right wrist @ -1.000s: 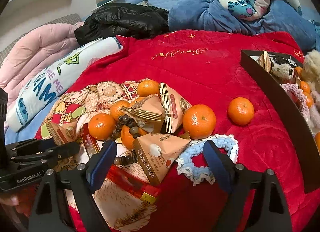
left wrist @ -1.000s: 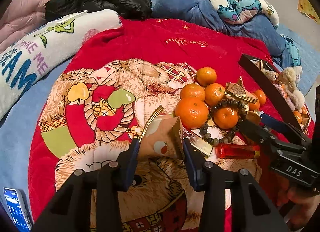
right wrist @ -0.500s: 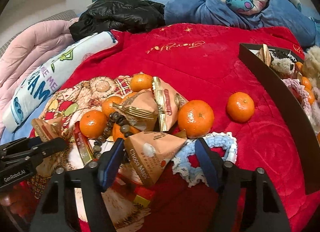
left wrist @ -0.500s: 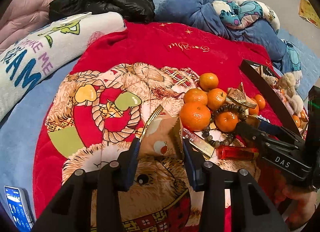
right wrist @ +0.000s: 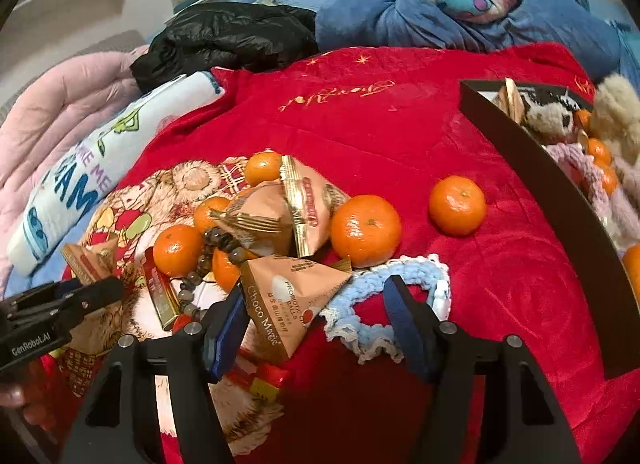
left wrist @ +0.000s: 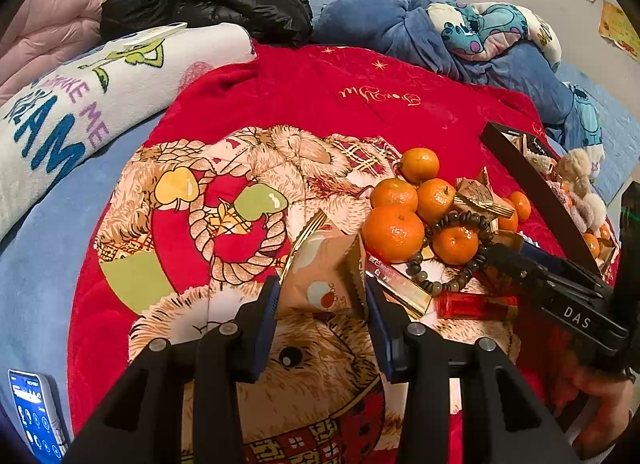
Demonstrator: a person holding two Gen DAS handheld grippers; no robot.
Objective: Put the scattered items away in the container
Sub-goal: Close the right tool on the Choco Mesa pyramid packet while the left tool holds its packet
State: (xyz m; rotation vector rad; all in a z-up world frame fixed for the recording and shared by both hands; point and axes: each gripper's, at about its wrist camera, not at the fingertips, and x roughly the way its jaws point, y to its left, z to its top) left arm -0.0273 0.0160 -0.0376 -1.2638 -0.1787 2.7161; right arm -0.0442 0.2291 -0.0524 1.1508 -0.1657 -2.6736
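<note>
Nearest ground: while both tools hover low over a red plush bed blanket printed with a teddy bear [left wrist: 224, 103], each has a snack bag between its fingers
Left grip: the left gripper [left wrist: 320, 300] is clamped on a tan pyramid-shaped foil snack bag with a gold seam [left wrist: 324, 272], blue pads pressing both its sides
Right grip: the right gripper [right wrist: 316, 312] is closing, jaws wide apart; a peach pyramid-shaped "Choco Magic" snack bag [right wrist: 288, 300] lies between the fingers, against the left pad [right wrist: 230, 324], the right pad clear of it
Key relation: that bag's long axis runs from its low front corner up toward the pile, slanting across the gap; it sits left of centre, so by my reading the grip lands off-middle unless the tool shifts left
Beside it: a pale blue crocheted loop with white lace edging [right wrist: 396, 284] lies under the right finger and could get pinched along
Middle: glossy orange mandarins [right wrist: 366, 229] heaped with a dark wooden bead bracelet [right wrist: 218, 250], a gold-wrapped bar [right wrist: 160, 292] and more foil bags
Farther: one lone mandarin [right wrist: 458, 205] sits apart, nearer the box
Container: a black shallow rectangular box [right wrist: 560, 183] on the right, already holding mandarins and plush items; the right hand is nearer to it
</note>
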